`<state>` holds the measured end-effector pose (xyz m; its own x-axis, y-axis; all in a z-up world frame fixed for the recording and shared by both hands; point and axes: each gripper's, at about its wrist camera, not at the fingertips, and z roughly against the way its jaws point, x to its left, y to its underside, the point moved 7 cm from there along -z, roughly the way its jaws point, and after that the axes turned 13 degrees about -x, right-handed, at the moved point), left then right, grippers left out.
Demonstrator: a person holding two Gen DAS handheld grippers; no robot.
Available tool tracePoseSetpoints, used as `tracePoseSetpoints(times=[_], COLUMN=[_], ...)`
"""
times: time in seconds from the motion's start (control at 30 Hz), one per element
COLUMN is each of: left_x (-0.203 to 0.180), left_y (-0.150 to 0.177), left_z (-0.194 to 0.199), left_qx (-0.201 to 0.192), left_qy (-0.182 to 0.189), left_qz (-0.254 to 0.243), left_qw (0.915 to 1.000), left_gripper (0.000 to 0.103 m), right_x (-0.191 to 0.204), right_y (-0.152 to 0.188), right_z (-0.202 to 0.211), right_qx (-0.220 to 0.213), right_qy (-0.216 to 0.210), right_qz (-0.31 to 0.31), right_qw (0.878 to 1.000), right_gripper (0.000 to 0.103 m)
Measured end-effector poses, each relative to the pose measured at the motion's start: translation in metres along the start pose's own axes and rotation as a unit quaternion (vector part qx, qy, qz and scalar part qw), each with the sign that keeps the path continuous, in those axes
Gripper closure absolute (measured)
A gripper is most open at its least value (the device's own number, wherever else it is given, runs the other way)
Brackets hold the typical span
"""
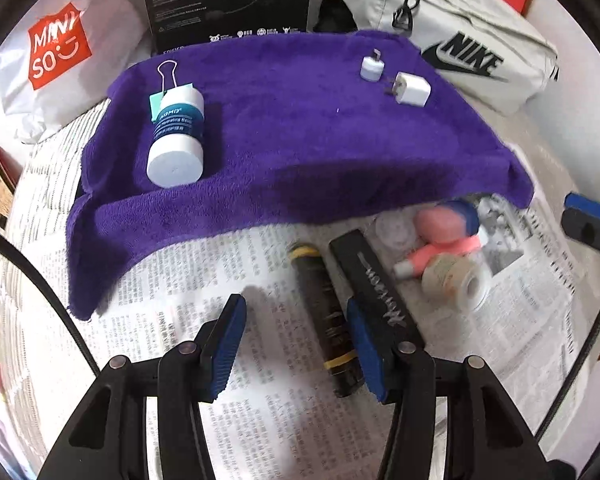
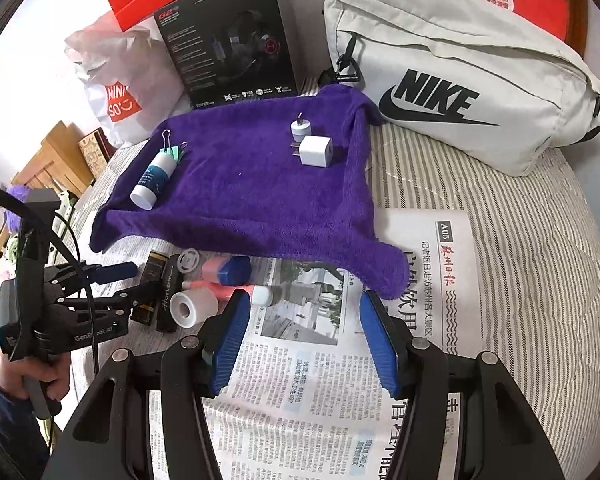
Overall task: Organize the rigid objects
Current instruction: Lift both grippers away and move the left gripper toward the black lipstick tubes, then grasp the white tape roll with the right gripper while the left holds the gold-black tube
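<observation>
The left gripper (image 1: 296, 344) has its blue pads spread with only newspaper (image 1: 260, 360) between them; nothing is pinched. Its right-hand pad (image 1: 366, 352) overlaps a dark brown tube with yellow bands (image 1: 324, 312), which lies just short of the purple towel's (image 1: 300, 140) near hem, though whether they touch cannot be told. Right beside the tube lies a long black box (image 1: 372, 292). Beyond it a cluster crowds the towel's near edge: a roll of white tape (image 1: 456, 280), a pink bottle (image 1: 440, 256), a blue-capped item (image 1: 466, 212) partly under the hem, and a clear round lid (image 1: 394, 234). The paper to the left of the tube, up to the hem, is bare.

The right gripper (image 2: 304, 344) likewise stands spread and holds nothing, over a printed photo on the newspaper, near the towel's drooping front corner; the paper under and to the right of it is free.

On the towel, a white and teal bottle (image 1: 176, 136) lies at the left side, touching a mint binder clip (image 1: 160, 96) behind it. Two white plug adapters (image 1: 396, 80) sit close together by the far right edge. The towel's middle is wide open.

Behind the towel's far edge stand a black headset box (image 2: 228, 40), a white shopping bag (image 1: 60, 60) and a pale waist bag (image 2: 472, 80), hemming that side. A hand (image 2: 28, 376) grips the left tool.
</observation>
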<state>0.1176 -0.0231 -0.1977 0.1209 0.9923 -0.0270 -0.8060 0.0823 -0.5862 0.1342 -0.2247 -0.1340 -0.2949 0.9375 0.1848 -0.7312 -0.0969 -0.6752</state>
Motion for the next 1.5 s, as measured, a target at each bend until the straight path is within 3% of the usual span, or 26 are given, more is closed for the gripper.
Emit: tracePoseSetpoints(times=[0.07,0.17,0.37,0.53,0.57,0.77,1.07,1.33,1.43,1.47,1.5], left_x=[0.005,0.012,0.0,-0.001,0.001,0.011,0.045,0.058,0.059,0.059,0.059], left_y=[0.004,0.005,0.0,0.002,0.002,0.005,0.013,0.019,0.021,0.021,0.021], left_z=[0.002,0.004,-0.002,0.002,0.003,0.004,0.01,0.018,0.02,0.02,0.021], left_qx=[-0.001,0.0,-0.01,-0.023,-0.023,-0.031,-0.027,-0.033,-0.038,-0.038,-0.036], left_qy=[-0.02,-0.014,-0.008,0.005,0.005,0.002,-0.013,0.0,0.004,0.004,0.002], left_qz=[-0.013,0.001,-0.021,-0.031,-0.028,-0.011,0.026,0.05,0.056,0.055,0.056], left_qw=[0.9997,0.9999,0.9997,0.9993,0.9994,0.9995,0.9992,0.9982,0.9977,0.9977,0.9978], left_gripper=[0.05,0.051,0.051,0.072,0.08,0.08,0.08,0.08,0.08,0.08,0.08], right_x=[0.0,0.0,-0.001,-0.003,-0.003,0.009,0.058,0.09,0.095,0.095,0.094], right_y=[0.002,0.004,0.009,0.013,0.014,0.019,0.022,0.032,0.033,0.033,0.034], right_z=[0.001,0.0,-0.003,-0.003,-0.004,-0.011,-0.02,-0.044,-0.053,-0.056,-0.058], right_qx=[0.0,0.002,0.01,0.014,0.016,0.022,0.024,0.04,0.038,0.039,0.039], right_qy=[0.0,-0.001,0.001,0.003,0.002,-0.012,-0.06,-0.065,-0.056,-0.05,-0.045], right_qz=[0.002,0.001,0.004,0.006,0.006,0.02,0.052,0.085,0.093,0.095,0.098], right_qw=[1.0,1.0,1.0,1.0,1.0,0.999,0.997,0.993,0.993,0.993,0.993], right_gripper=[0.046,0.046,0.046,0.046,0.046,0.046,0.046,0.046,0.049,0.055,0.069])
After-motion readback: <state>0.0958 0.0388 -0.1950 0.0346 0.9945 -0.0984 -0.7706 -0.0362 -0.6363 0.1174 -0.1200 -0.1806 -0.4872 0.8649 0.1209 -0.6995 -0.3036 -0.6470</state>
